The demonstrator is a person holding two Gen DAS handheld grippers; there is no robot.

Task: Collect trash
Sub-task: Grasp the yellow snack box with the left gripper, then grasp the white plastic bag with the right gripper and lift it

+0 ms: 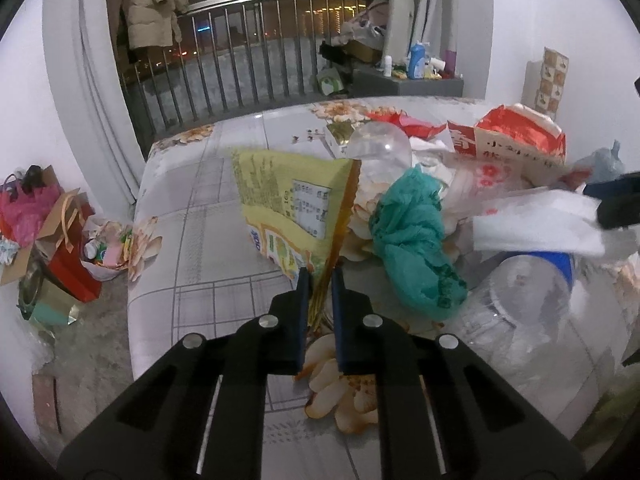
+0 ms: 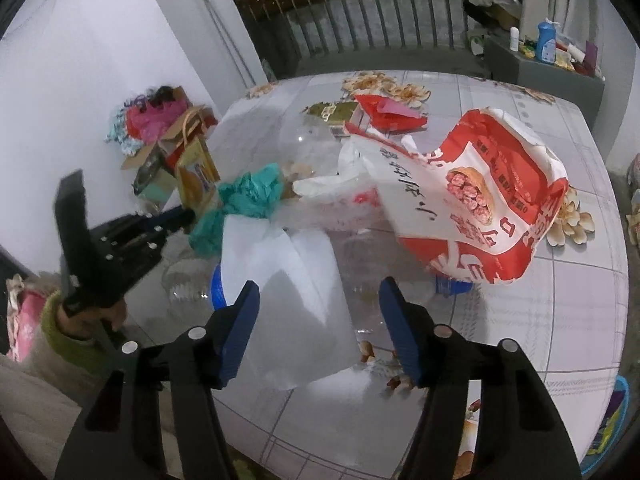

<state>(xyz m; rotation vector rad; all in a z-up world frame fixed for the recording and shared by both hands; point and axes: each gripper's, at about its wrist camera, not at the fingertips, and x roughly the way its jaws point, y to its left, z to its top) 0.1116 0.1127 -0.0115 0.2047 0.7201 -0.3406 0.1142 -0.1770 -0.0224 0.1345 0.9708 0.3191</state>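
Observation:
My left gripper (image 1: 320,276) is shut on a yellow snack wrapper (image 1: 292,204) and holds it up above the floral table (image 1: 208,240); it also shows in the right wrist view (image 2: 188,216) with the wrapper (image 2: 198,182). My right gripper (image 2: 320,292) is open, its fingers on either side of a white tissue (image 2: 292,300) that hangs between them; I cannot tell what holds the tissue. A teal plastic bag (image 1: 412,240), clear bottles (image 1: 520,312) and a red and white paper food bag (image 2: 480,208) lie in a pile on the table.
Red paper scraps (image 2: 384,114) and a clear dome lid (image 1: 380,146) lie further back. Gift bags and boxes (image 1: 60,240) stand on the floor at the left. A railing (image 1: 240,64) and a grey cabinet with bottles (image 1: 416,76) are behind the table.

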